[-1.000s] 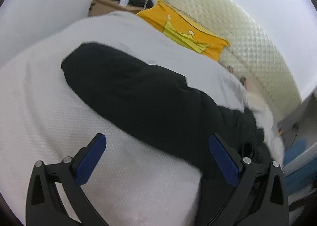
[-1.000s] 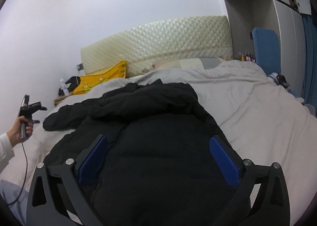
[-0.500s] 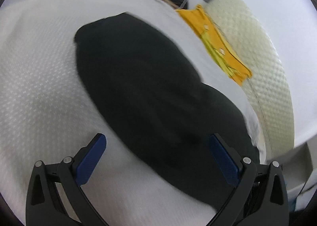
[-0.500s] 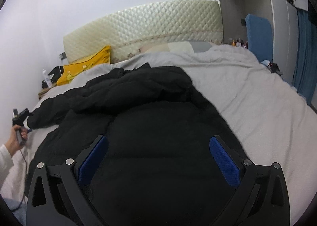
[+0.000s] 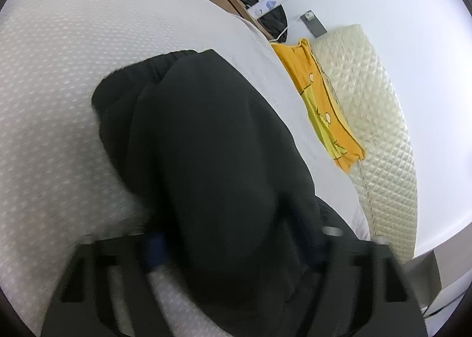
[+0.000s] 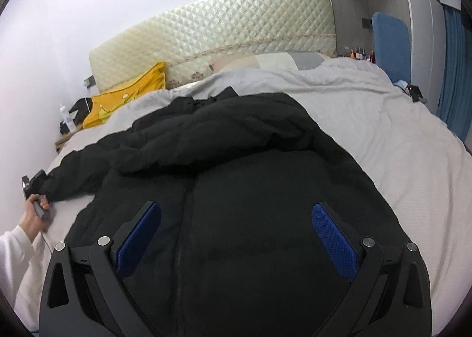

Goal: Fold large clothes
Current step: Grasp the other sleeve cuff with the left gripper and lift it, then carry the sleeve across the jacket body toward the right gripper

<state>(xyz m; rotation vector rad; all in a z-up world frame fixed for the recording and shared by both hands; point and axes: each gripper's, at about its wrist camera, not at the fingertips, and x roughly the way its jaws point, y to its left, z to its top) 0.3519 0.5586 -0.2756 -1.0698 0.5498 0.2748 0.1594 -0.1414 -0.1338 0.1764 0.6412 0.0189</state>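
A large black puffer jacket (image 6: 236,177) lies spread on the white bed (image 6: 398,142), one sleeve stretched to the left. In the left wrist view that black sleeve (image 5: 200,142) fills the middle, cuff end toward the upper left. My left gripper (image 5: 233,248) is down around the sleeve; the fabric bulges between its blurred jaws and hides the pads. From the right wrist view the left gripper (image 6: 37,186) sits at the sleeve's end. My right gripper (image 6: 234,233) is open and empty, hovering over the jacket's body.
A yellow pillow (image 6: 126,98) and a quilted cream headboard (image 6: 224,27) stand at the head of the bed. A bedside table with a bottle (image 6: 66,120) is at the left. A blue chair (image 6: 391,42) and curtain are at the right.
My left gripper has dropped onto the sleeve and its jaws have come in around the fabric. The right gripper has moved a little nearer over the jacket's body, still open.
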